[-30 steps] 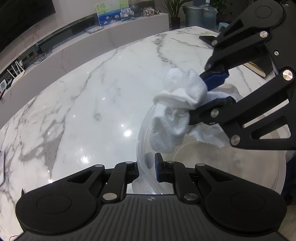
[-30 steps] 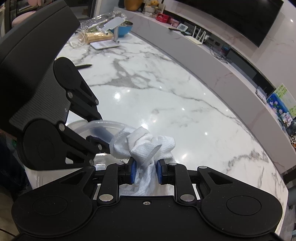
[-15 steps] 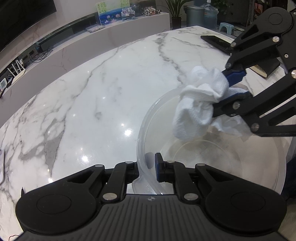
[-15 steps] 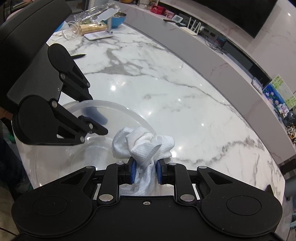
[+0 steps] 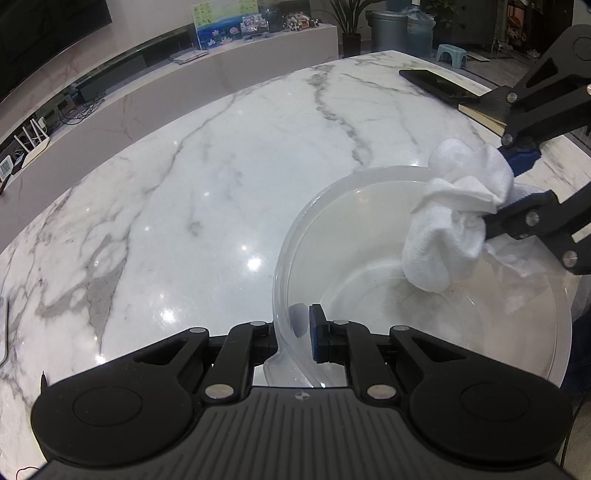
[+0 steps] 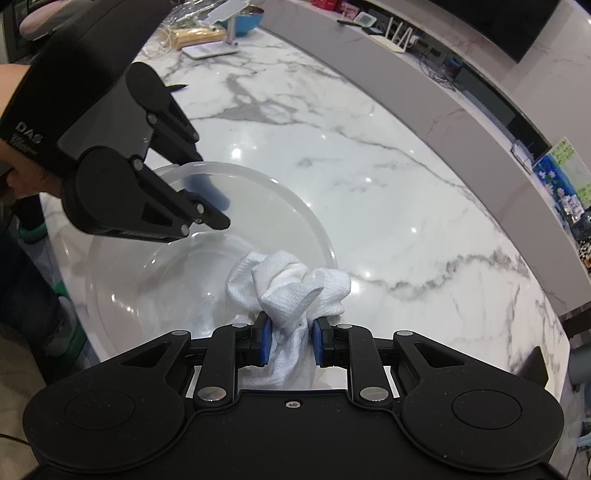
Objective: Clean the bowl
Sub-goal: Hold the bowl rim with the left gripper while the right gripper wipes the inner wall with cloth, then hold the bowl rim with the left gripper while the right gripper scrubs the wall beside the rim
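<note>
Wiping step underway: right gripper [image 6: 288,341] clenched on white cloth [image 6: 288,288] inside clear plastic bowl [image 5: 369,192] on marble table [image 5: 221,166]; left gripper [image 5: 295,328] pinches near rim. Next: sweep cloth round inner wall w/ bowl held steady

- marble table [image 5: 221,177], white with grey veins; ceiling lights glint on it
- black phone [image 5: 437,84] lying near the far edge
- white stand [image 6: 212,46] beside a blue dish [image 6: 245,24]
- white router [image 5: 33,138] on the ledge behind
- grey bin [image 5: 388,27] beside a potted plant [image 5: 349,16]
</note>
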Motion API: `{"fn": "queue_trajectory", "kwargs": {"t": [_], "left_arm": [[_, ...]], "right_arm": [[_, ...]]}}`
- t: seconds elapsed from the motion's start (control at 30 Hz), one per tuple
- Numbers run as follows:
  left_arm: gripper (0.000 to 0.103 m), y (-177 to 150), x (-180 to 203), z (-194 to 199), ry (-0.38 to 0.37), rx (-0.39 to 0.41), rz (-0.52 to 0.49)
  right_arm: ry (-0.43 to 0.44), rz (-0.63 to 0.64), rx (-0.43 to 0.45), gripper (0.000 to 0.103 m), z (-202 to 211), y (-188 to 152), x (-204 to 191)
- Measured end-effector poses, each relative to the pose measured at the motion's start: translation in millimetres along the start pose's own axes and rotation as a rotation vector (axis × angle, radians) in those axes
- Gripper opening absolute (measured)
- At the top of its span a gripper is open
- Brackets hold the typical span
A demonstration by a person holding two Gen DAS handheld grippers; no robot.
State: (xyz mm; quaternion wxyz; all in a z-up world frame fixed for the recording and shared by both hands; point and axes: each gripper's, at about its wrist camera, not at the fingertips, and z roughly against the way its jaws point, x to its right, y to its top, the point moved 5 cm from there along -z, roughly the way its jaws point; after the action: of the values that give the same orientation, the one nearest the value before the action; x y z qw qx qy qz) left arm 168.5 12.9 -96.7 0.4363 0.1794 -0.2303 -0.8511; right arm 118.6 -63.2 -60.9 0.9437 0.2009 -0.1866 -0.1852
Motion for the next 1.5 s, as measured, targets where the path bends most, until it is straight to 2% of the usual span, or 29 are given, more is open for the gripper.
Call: {"fn": "queue_trajectory", "kwargs": {"t": [0.2,0.5,0.97,1.5], "left_arm": [[0.011,-1.2,0.8,0.1,0.006,-0.003,-0.012],[0.009,-2.8,6.8,-3.0,0.005,-0.016,-0.042],[0.009,-1.9,11.0,-7.1,-0.005,-0.021,-0.043],[0.009,-2.4,17.6,-3.8,-0.016,-0.008,-0.071]], "right_arm": [[0.01,-0.006,-0.002,0.018,0.3,0.2,0.3],[-0.027,-0.035,0.04,0.017,-7.7,10.8,9.1],[-0.029,-0.025,0.112,0.017,-21.7,24.1,9.6],[0.095,0.024,0.224,0.018,-20.1,35.4,-9.8]]}}
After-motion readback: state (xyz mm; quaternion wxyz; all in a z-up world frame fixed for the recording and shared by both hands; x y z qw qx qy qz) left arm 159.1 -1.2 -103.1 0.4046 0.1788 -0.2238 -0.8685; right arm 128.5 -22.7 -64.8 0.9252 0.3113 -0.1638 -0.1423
